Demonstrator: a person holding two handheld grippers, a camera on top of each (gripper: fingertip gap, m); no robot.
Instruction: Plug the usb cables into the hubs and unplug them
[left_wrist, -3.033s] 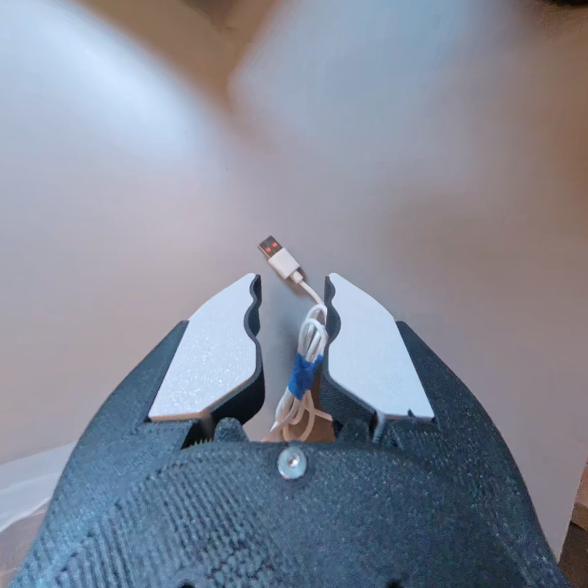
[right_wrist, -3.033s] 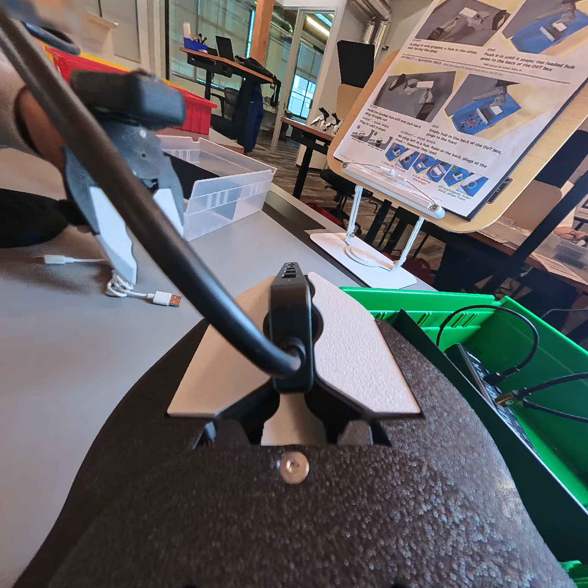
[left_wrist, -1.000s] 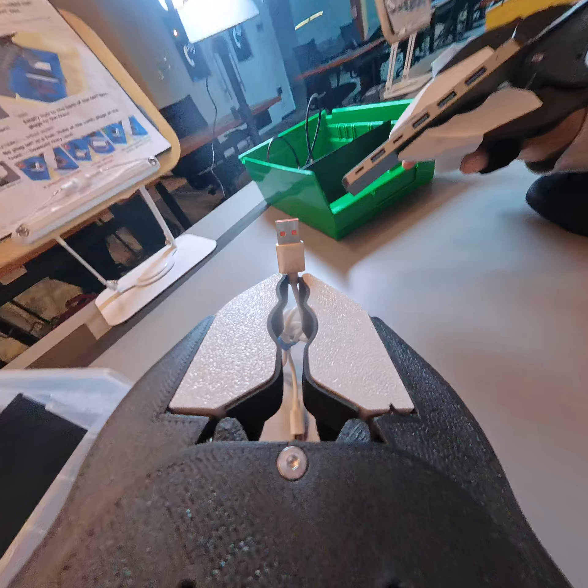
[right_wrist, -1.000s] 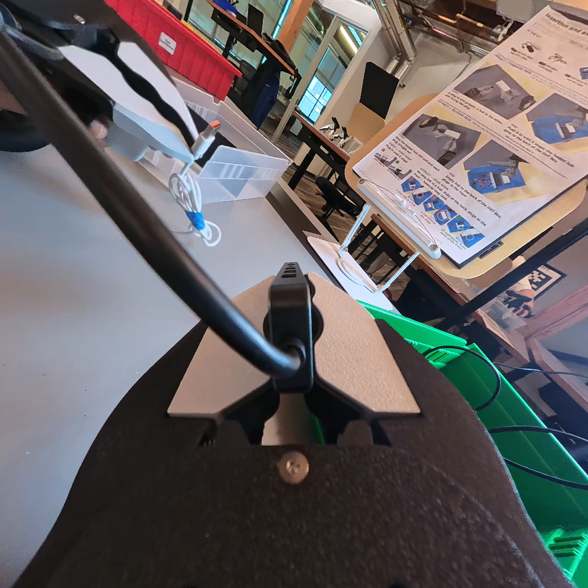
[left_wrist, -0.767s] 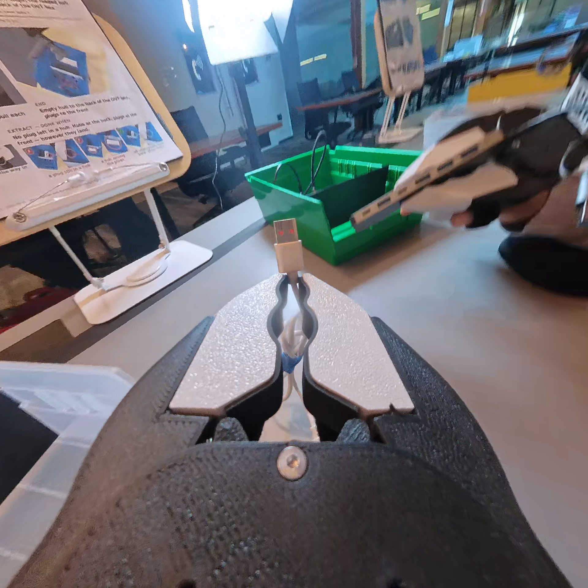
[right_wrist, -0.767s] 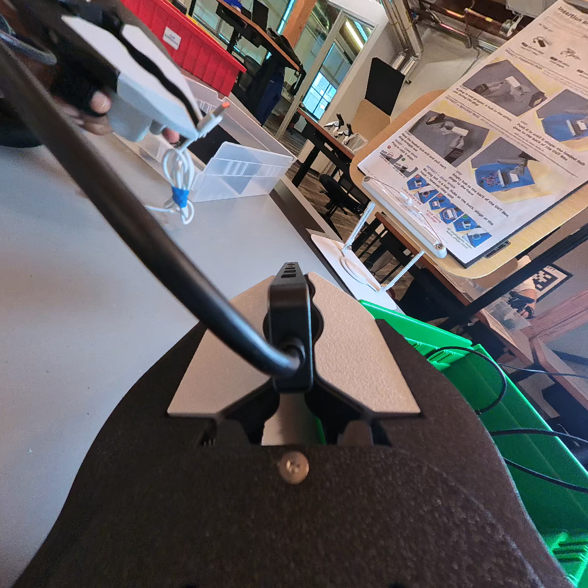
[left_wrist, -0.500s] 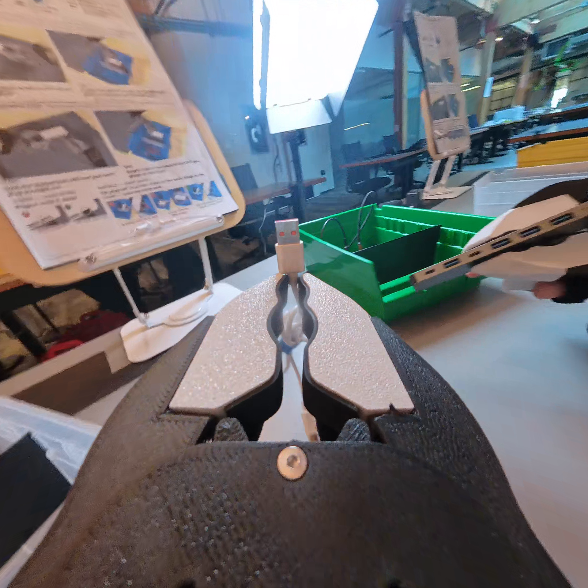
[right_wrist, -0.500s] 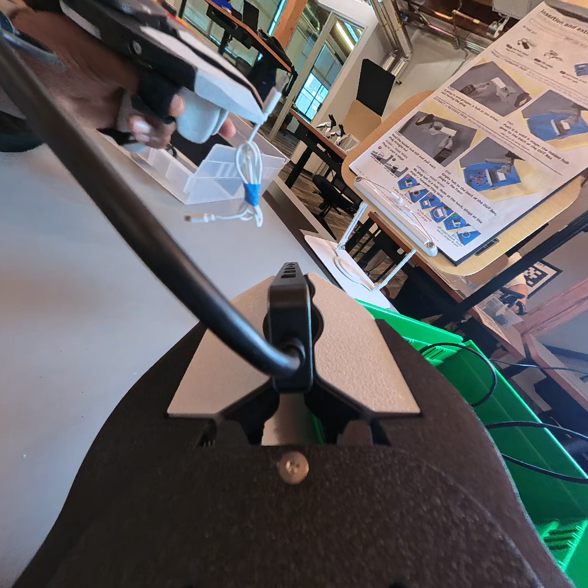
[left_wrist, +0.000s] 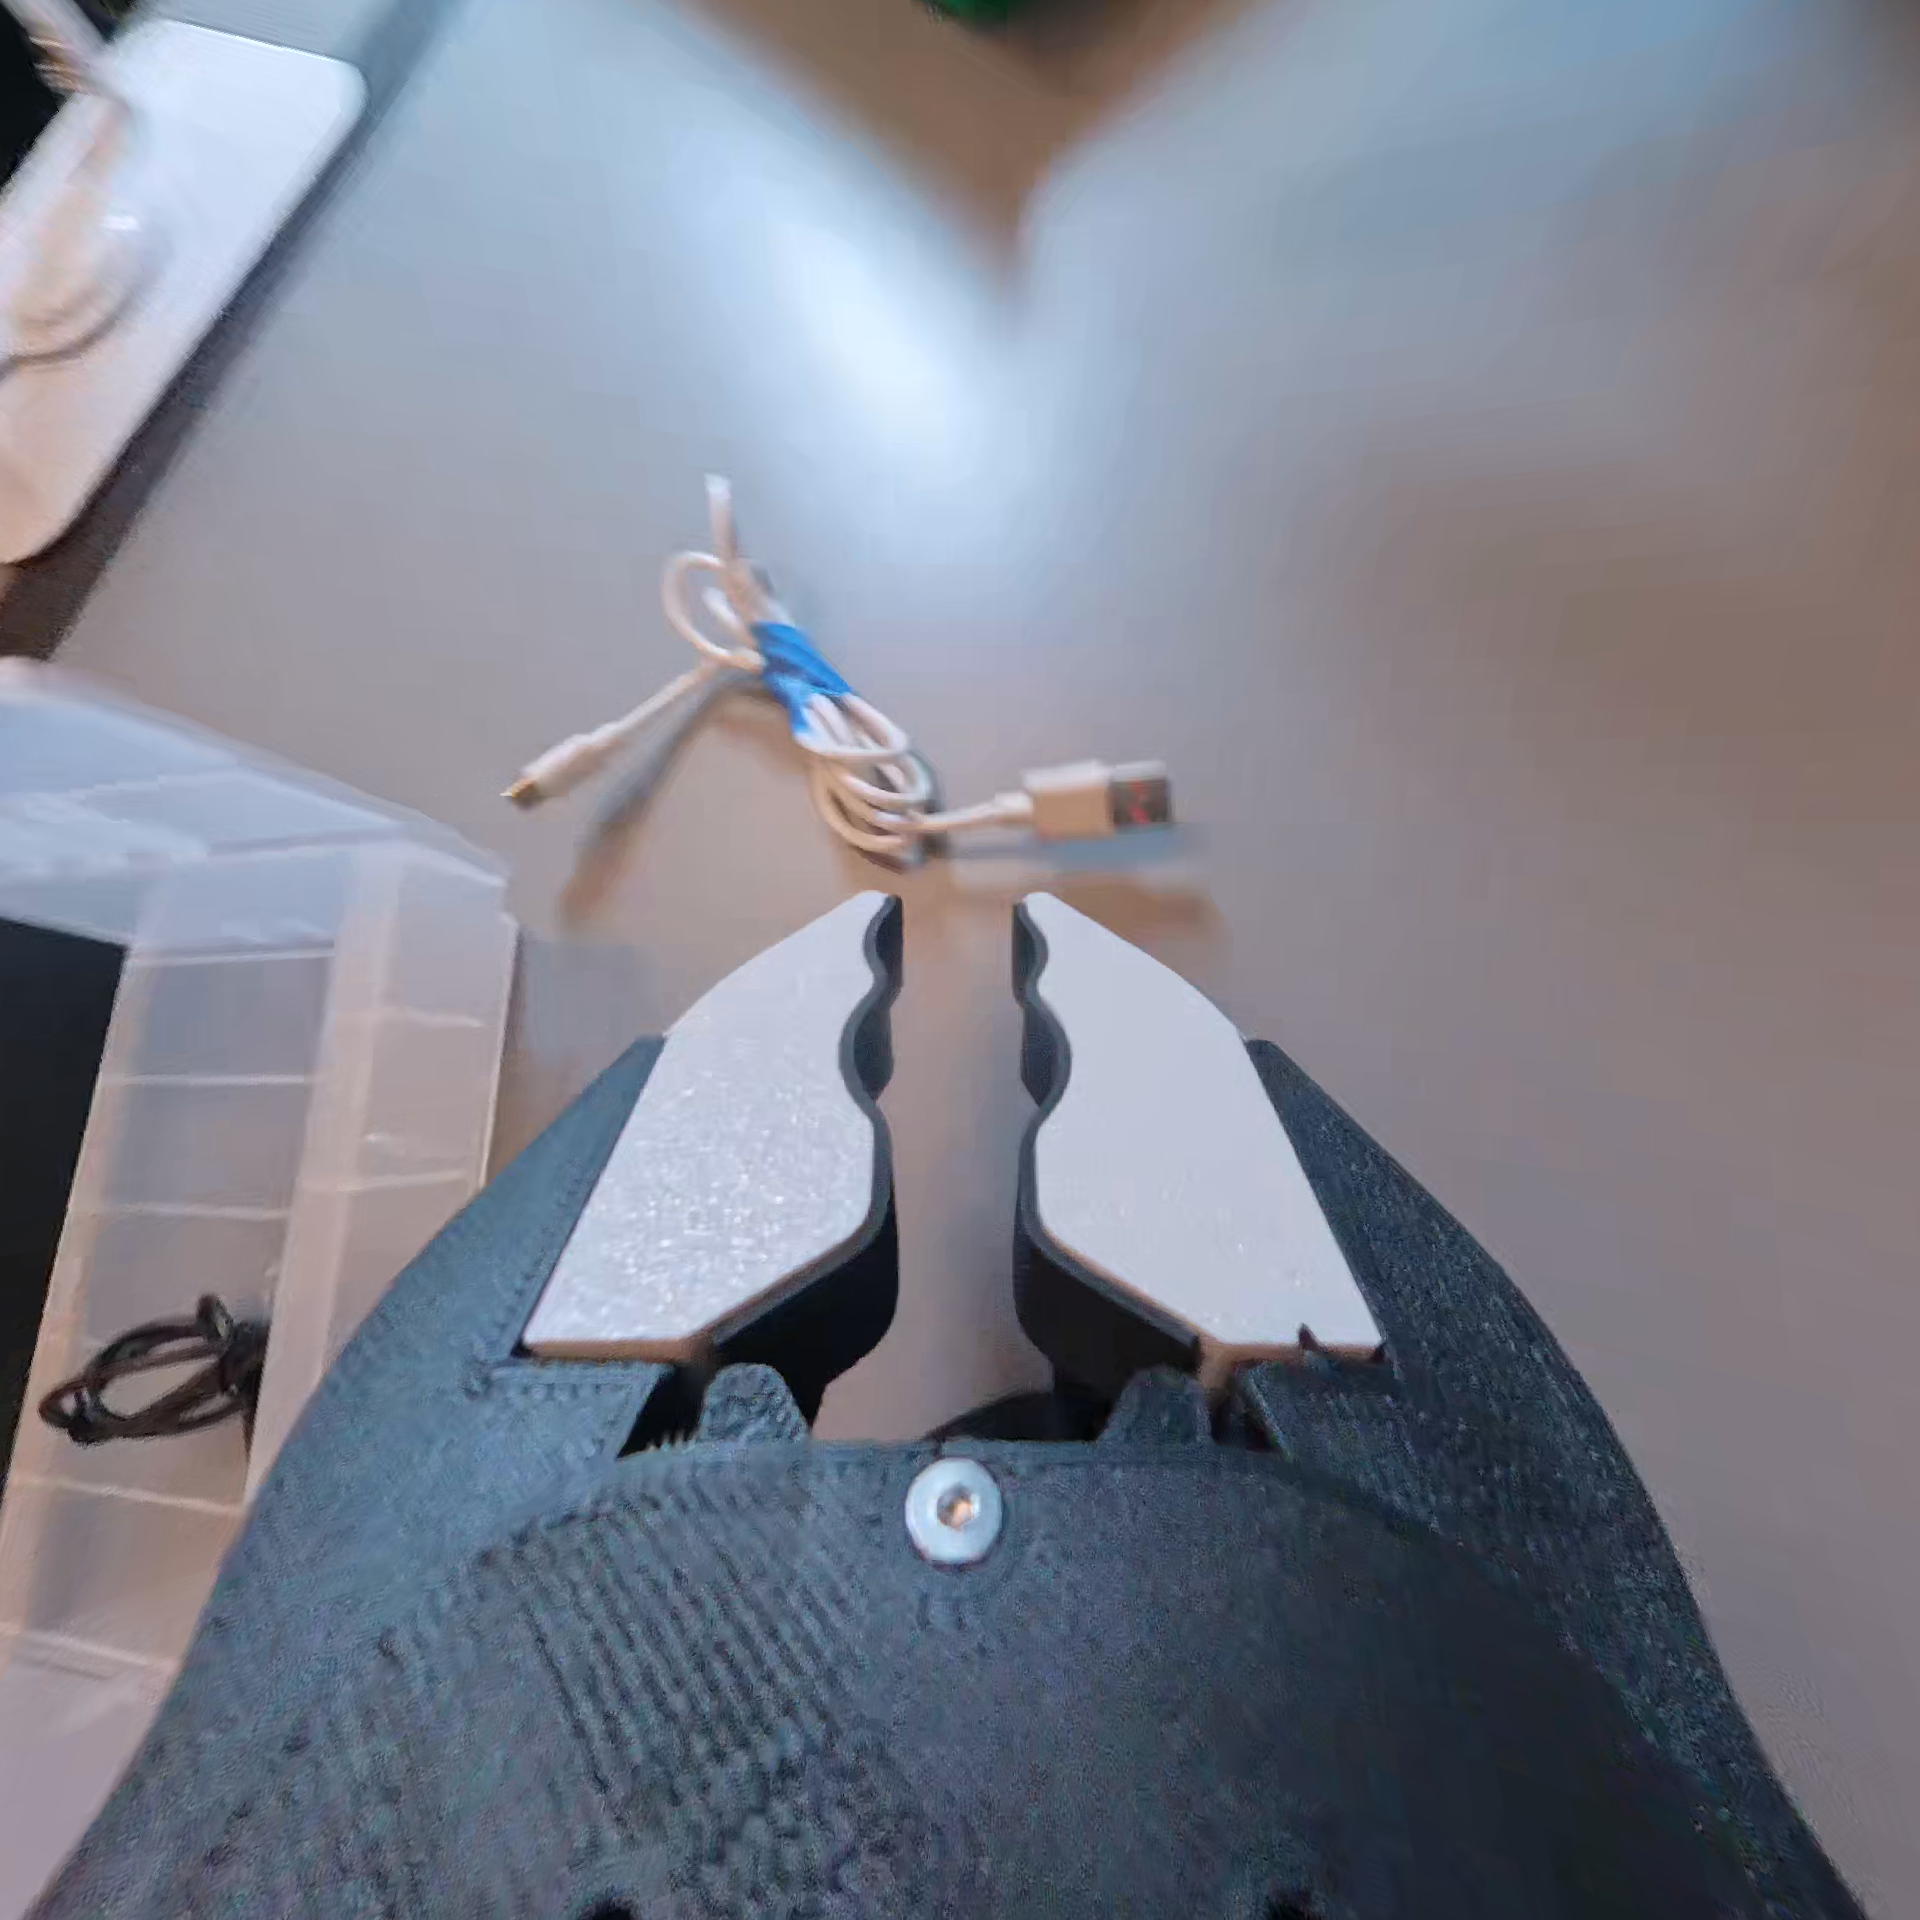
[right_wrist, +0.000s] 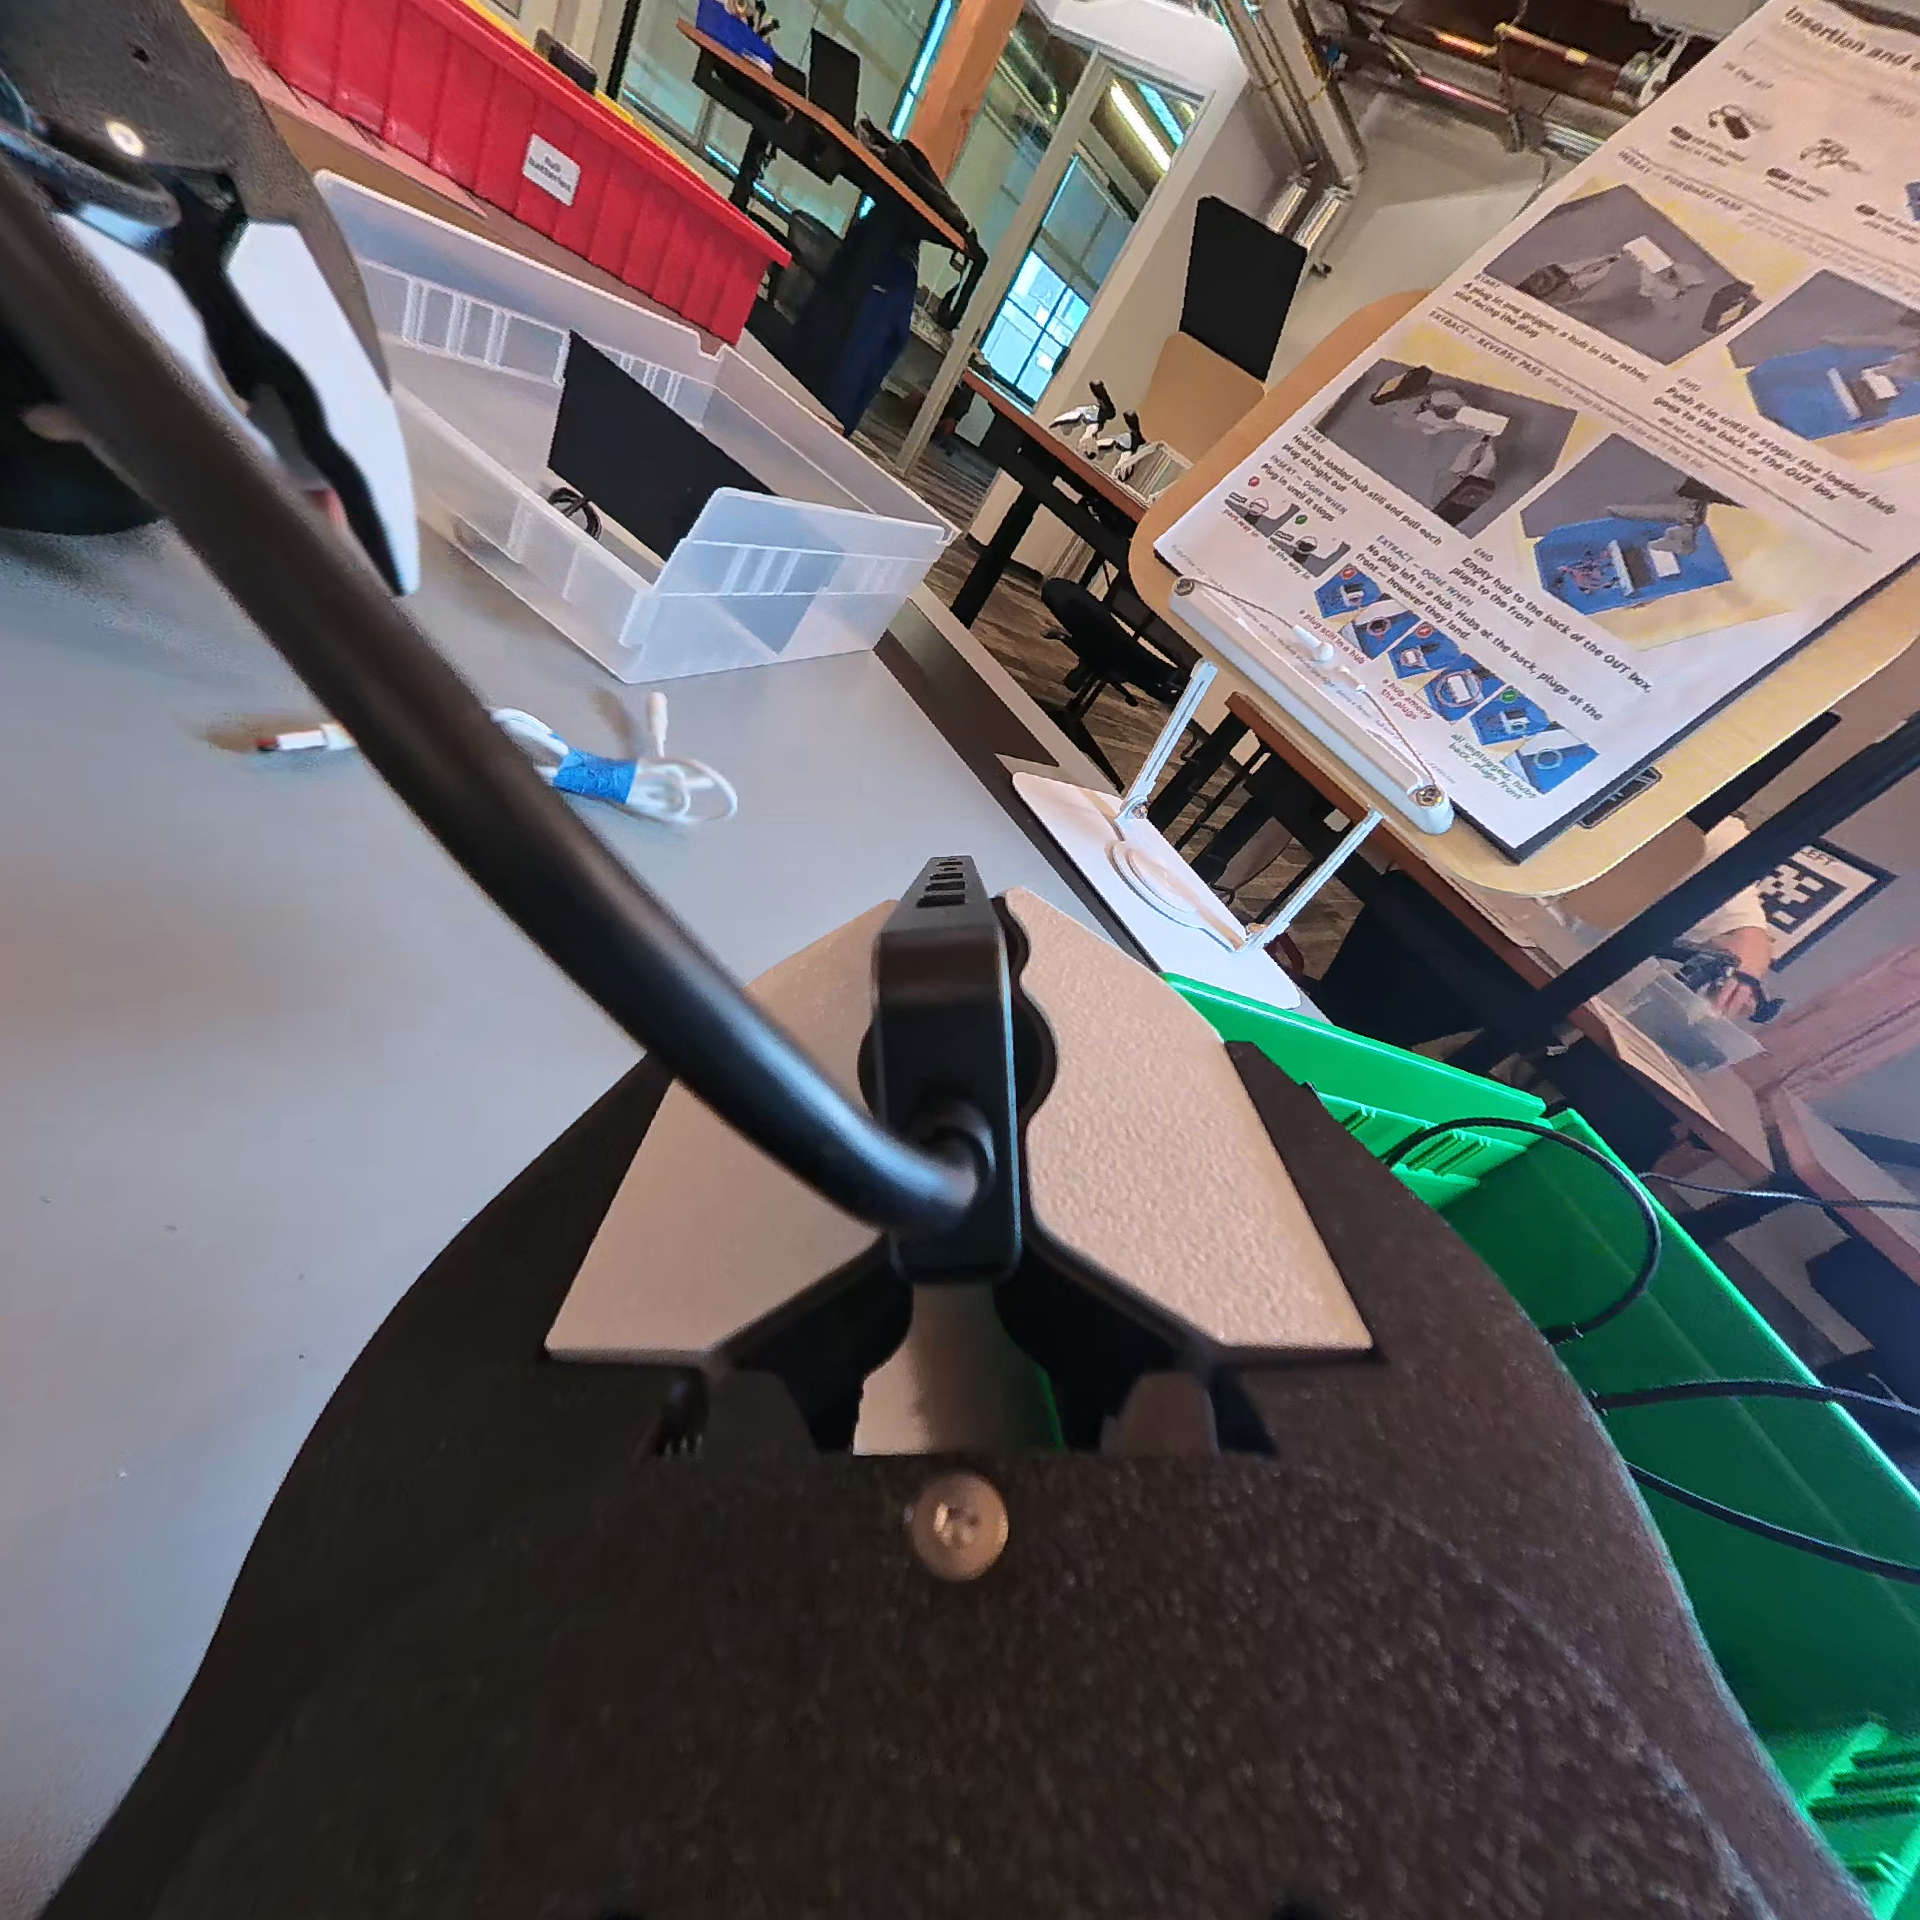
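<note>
My left gripper (left_wrist: 956, 904) is open and empty, pointing down at the grey table. The white USB cable (left_wrist: 821, 717), bundled with blue tape, lies on the table just beyond its fingertips, with the USB-A plug (left_wrist: 1101, 805) pointing right. My right gripper (right_wrist: 948, 902) is shut on a black hub (right_wrist: 945, 1039), held edge-up with its ports facing away. The hub's thick black lead (right_wrist: 416, 675) runs up to the left. In the right wrist view the white cable (right_wrist: 623, 774) lies on the table below the left gripper (right_wrist: 312, 395).
A clear plastic bin (left_wrist: 260, 1039) stands left of the left gripper, with a coiled black cable (left_wrist: 156, 1371) in it; it also shows in the right wrist view (right_wrist: 727, 603). A green bin (right_wrist: 1558, 1247) with black cables is at my right. An instruction board (right_wrist: 1610, 468) on a white stand is at the table's far edge. The right gripper is farther from the USB-A plug (left_wrist: 1101, 805), some 20 cm, than the left, some 4 cm.
The left gripper has opened and let go of the white cable, which now lies on the table. The left gripper has tipped down toward it. The right gripper still holds the hub.
</note>
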